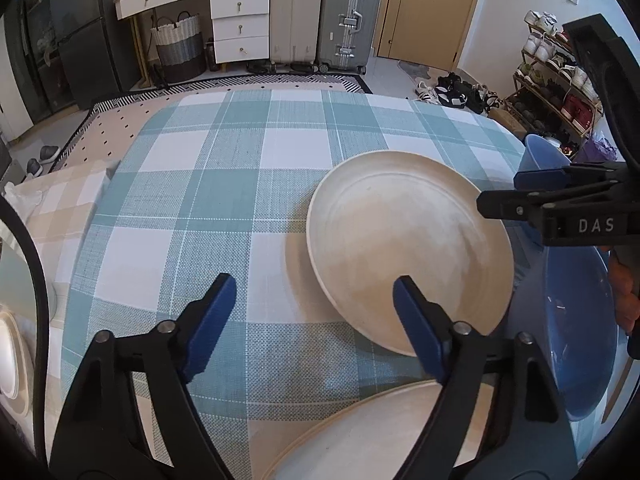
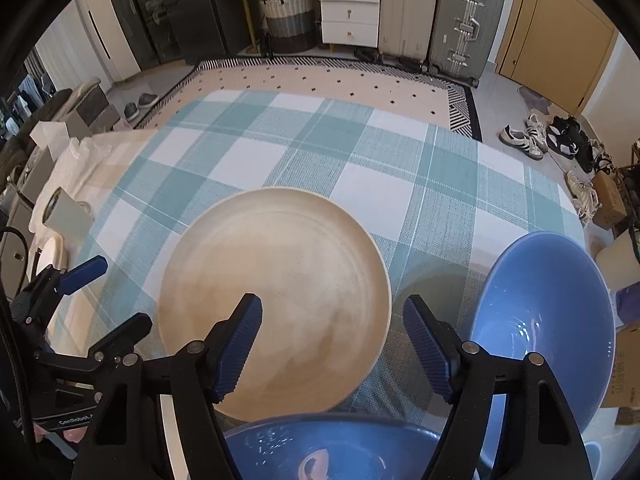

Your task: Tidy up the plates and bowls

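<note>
A cream plate lies on the blue-checked tablecloth. My left gripper hovers open at its near left rim, with the right finger over the plate and the left finger over cloth. My right gripper is open astride the plate's right rim and touches nothing. Each gripper shows in the other's view: the right gripper, the left gripper. A second cream plate sits under my left gripper. One blue bowl stands right of the plate, another blue bowl just below my right gripper.
A pale cup lies on a beige checked cloth at the table's left end. Beyond the far edge are a patterned rug, white drawers, two suitcases and a shoe rack.
</note>
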`<state>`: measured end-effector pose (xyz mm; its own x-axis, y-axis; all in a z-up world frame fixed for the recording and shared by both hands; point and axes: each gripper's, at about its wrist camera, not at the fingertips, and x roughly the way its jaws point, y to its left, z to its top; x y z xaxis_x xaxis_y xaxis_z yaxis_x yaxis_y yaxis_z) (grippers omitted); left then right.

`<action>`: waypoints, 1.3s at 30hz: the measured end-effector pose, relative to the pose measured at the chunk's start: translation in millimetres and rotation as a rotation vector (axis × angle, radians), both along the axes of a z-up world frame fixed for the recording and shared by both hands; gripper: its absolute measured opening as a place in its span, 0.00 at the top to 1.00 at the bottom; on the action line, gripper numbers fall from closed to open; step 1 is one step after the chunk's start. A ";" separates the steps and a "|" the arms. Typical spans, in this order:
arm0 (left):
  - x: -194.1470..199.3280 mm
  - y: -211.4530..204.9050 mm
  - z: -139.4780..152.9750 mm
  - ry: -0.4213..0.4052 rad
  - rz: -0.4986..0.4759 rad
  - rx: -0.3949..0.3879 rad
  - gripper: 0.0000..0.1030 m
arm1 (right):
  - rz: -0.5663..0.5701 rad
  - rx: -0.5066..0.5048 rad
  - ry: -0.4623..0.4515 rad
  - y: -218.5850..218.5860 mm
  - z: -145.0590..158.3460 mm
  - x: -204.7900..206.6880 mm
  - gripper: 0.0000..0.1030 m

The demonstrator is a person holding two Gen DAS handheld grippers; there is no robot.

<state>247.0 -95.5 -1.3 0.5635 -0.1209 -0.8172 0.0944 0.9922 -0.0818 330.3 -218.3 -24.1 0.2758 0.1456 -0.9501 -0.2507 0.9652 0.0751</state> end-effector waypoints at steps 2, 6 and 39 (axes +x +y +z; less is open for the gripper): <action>3.9 -0.1 -4.4 0.015 0.002 -0.004 0.29 | -0.001 0.007 0.024 -0.1 -7.1 5.5 0.32; 6.8 0.1 -12.0 0.037 -0.001 -0.007 0.34 | 0.001 -0.013 0.046 1.9 -17.5 13.0 0.34; 24.7 23.6 -41.6 0.088 0.079 0.042 0.47 | 0.084 -0.197 0.091 25.5 -52.6 35.8 0.46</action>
